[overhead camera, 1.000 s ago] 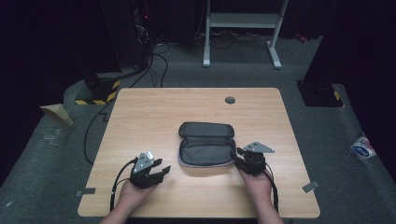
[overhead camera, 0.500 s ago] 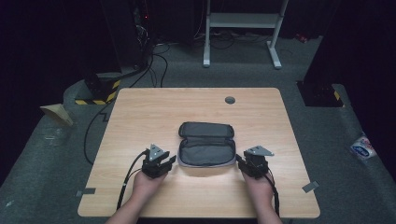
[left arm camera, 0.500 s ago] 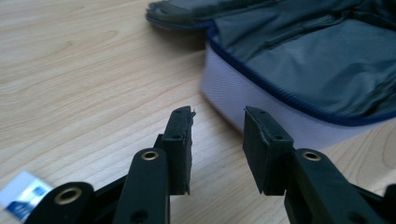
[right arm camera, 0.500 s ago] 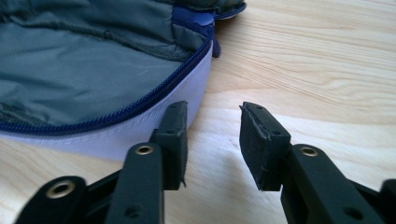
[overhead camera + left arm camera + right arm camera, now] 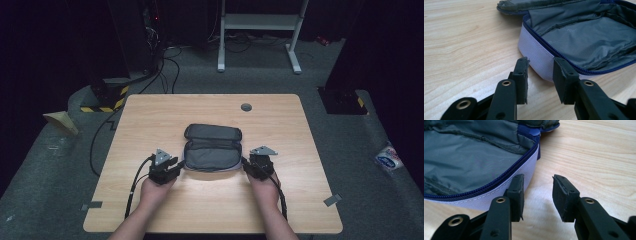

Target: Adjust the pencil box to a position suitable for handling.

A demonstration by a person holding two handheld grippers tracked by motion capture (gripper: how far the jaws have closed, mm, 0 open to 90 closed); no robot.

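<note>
Step in hand: approach to the open pouch [image 5: 212, 150] at mid-surface [image 5: 200, 107]. My left claw [image 5: 540, 75], its jaws having just been closing, stands narrowly parted at the pouch's left end and grips nothing. My right claw [image 5: 537, 192] is likewise at its right end. Next, I judge: straddle each end wall, then clamp.

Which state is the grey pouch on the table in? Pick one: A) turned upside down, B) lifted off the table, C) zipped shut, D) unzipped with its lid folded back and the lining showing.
D: the pouch lies flat on the table with its lid folded back, and the left gripper view shows the grey lining inside the open blue zip.
</note>
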